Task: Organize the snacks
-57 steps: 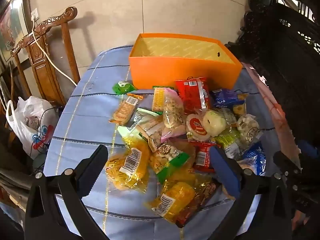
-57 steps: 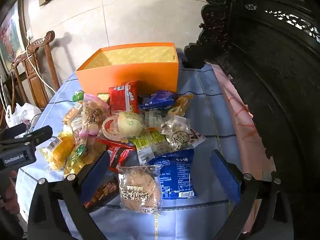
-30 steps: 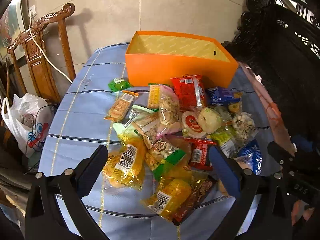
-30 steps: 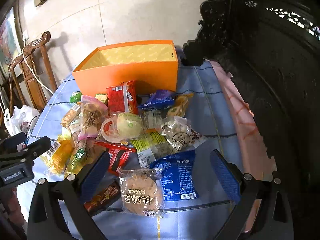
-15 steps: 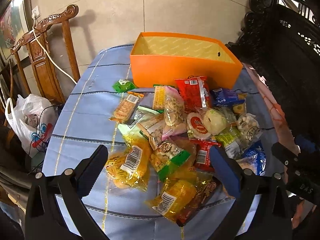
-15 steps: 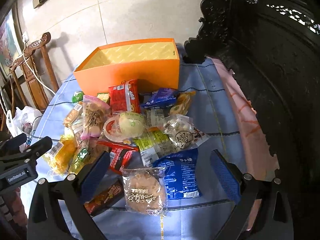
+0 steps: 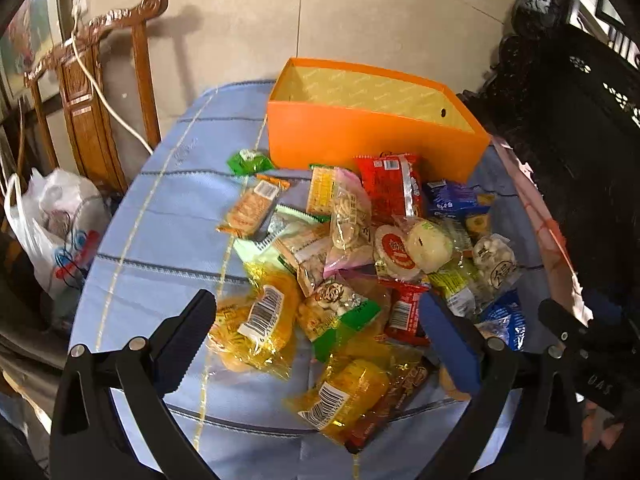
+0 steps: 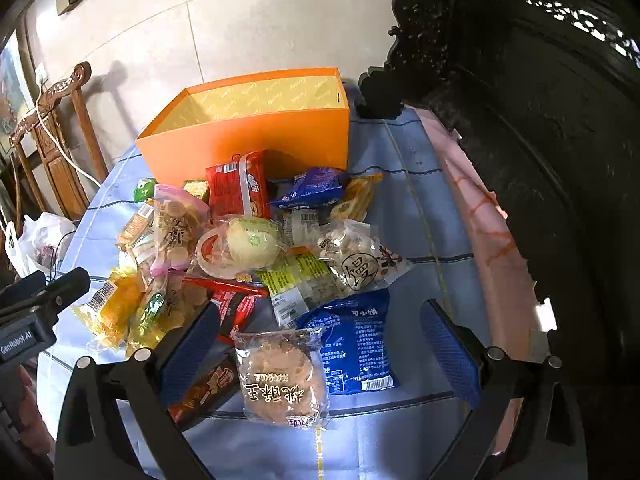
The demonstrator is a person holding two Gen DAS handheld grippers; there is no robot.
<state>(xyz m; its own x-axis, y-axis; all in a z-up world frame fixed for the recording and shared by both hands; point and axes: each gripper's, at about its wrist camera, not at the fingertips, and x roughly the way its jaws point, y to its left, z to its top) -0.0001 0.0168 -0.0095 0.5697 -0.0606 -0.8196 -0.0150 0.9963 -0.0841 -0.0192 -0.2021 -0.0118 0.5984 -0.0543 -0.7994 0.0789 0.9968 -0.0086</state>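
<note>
Orange box (image 8: 256, 144), "GenRobot.AI" on left gripper (image 8: 24, 336), cake wrapper (image 8: 282, 380) perhaps "桃酥王", both grippers spread wide, empty

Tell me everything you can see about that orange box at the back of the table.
The orange box is an open-topped rectangular carton, apparently stiff card, with a pale yellow printed lining and a small hole high on one end wall. It stands upright on the blue striped tablecloth behind the snack pile. No snacks show inside; its floor is hidden. A red packet leans against its front.

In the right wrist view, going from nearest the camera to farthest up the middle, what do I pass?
Round biscuit packet → yellow-green packet → pale round bun → red packet → orange box.
</note>
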